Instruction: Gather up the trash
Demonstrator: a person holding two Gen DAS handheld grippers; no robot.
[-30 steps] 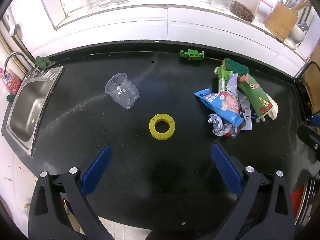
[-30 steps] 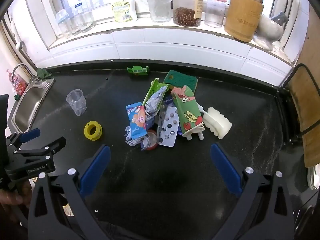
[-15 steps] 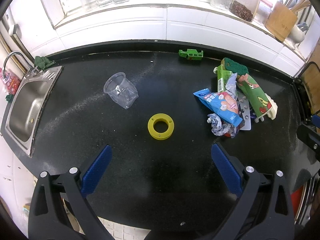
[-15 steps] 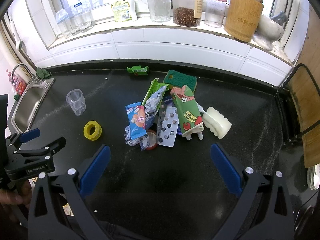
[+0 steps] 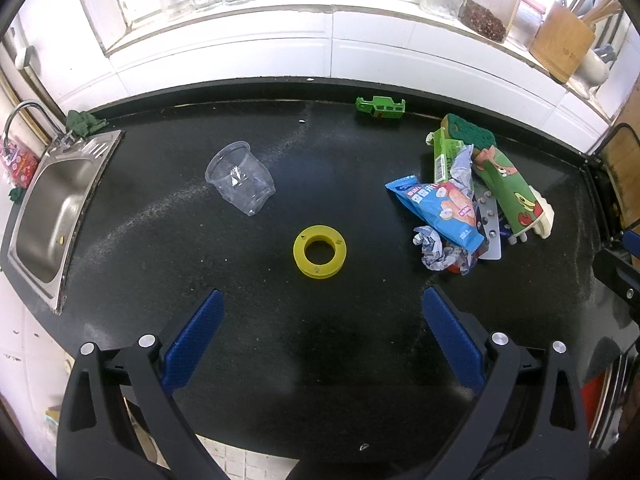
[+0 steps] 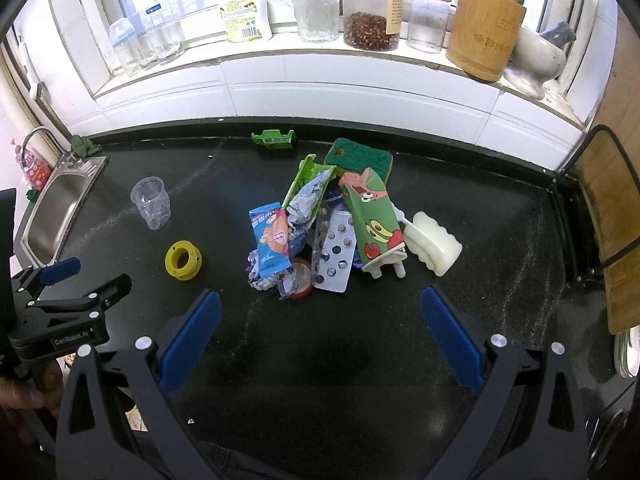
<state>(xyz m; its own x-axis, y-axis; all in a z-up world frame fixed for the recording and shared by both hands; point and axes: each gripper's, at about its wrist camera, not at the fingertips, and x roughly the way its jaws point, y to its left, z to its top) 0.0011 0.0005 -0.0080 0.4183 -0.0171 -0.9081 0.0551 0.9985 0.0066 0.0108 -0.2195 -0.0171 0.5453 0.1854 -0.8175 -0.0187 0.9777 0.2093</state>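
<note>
We hold both tools above the near edge of the black counter [image 5: 320, 360] with nothing picked up. Our left gripper [image 5: 320, 344] has its blue pads spread wide and empty, and our right gripper [image 6: 320, 336] is just as wide and just as empty. By our reading the collecting has not really begun: all the trash we can see lies on the counter, and no bin or bag shows in either view, so we cannot say where it should go

Most of it sits in one heap [image 6: 332, 224] ahead of the right gripper: a blue snack wrapper [image 6: 272, 240], crumpled foil [image 6: 306, 204], a used blister pack [image 6: 334, 254], a green carton [image 6: 372, 220] with cartoon print, a green wrapper [image 6: 306, 176] and a red lid [image 6: 300, 280] half under the rest. A green sponge [image 6: 358, 156] and a white ribbed piece [image 6: 434, 244] touch the heap's far and right sides; whether they count as trash we cannot tell

Well apart to the left, a clear plastic cup [image 5: 240, 178] lies tipped on its side, and a yellow ring [image 5: 319, 251] lies flat directly ahead of the left gripper, near it. A small green toy [image 5: 380, 107] sits at the back wall, and the sink [image 5: 44, 208] is at far left

Everything is left to do, and the ring looks the likeliest first grab for the left
</note>
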